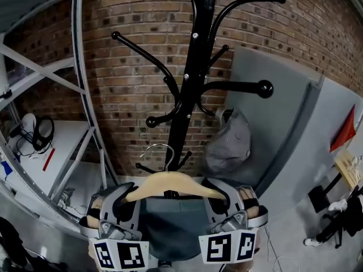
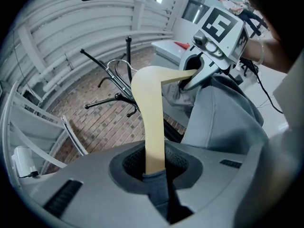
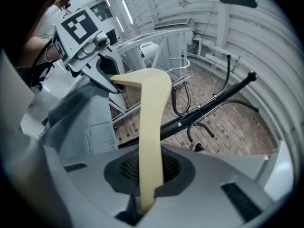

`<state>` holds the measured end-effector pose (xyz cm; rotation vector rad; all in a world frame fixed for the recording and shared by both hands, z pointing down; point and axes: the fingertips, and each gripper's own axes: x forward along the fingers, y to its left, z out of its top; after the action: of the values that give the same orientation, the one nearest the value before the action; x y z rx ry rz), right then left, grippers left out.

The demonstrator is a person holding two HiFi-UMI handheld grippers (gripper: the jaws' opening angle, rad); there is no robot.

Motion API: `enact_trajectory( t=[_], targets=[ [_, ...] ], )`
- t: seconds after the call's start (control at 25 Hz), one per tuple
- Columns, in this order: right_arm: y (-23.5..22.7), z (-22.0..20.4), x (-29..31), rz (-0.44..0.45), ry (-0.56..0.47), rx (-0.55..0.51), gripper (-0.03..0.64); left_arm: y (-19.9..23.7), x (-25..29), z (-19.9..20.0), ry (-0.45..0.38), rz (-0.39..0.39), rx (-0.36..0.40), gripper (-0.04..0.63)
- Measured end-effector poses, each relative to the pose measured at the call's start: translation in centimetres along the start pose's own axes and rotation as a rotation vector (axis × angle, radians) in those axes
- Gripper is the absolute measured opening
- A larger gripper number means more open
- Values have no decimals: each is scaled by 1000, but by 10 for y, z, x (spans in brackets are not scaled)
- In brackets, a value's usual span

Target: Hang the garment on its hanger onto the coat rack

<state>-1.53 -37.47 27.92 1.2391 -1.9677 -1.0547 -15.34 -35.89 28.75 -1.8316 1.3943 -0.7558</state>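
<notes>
Nearest: marker cubes of the left gripper [image 1: 122, 205] and right gripper [image 1: 227, 205], side by side. Each has its fingers [image 2: 90, 184] clamped on one arm-end of the hanger [image 1: 173, 181], the left over wood and cloth together, the right on bare wood. Hanger: pale smooth wood, stiff, held level near the coat rack [image 1: 190, 89], wire hook [image 1: 161, 152] on no peg. Garment [image 1: 173, 222]: grey, soft, limp below; probably light, could slide off if tipped. Rack: black metal, curved knobbed pegs. Brick wall [image 1: 130, 78] behind.

The hanger [image 1: 170, 182] stood before the rack [image 1: 190, 84], between left gripper [image 1: 130, 196] and right gripper [image 1: 220, 196]. The garment [image 1: 173, 222] hung under it.
</notes>
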Motion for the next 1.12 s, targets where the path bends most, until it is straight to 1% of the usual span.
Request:
enact_trajectory(
  t=[0.6,0.84,1.12],
  targets=[
    [-23,1,68,-20,42,21,43,38,67,-16,-16,-34,19,58],
    [-20,-11,88,-4,88,25,43,36,90,-25,-13,-74,20,58],
    [-7,-32,102,32,151,38,43,17,111,-38,0,-140,9,58]
  ],
)
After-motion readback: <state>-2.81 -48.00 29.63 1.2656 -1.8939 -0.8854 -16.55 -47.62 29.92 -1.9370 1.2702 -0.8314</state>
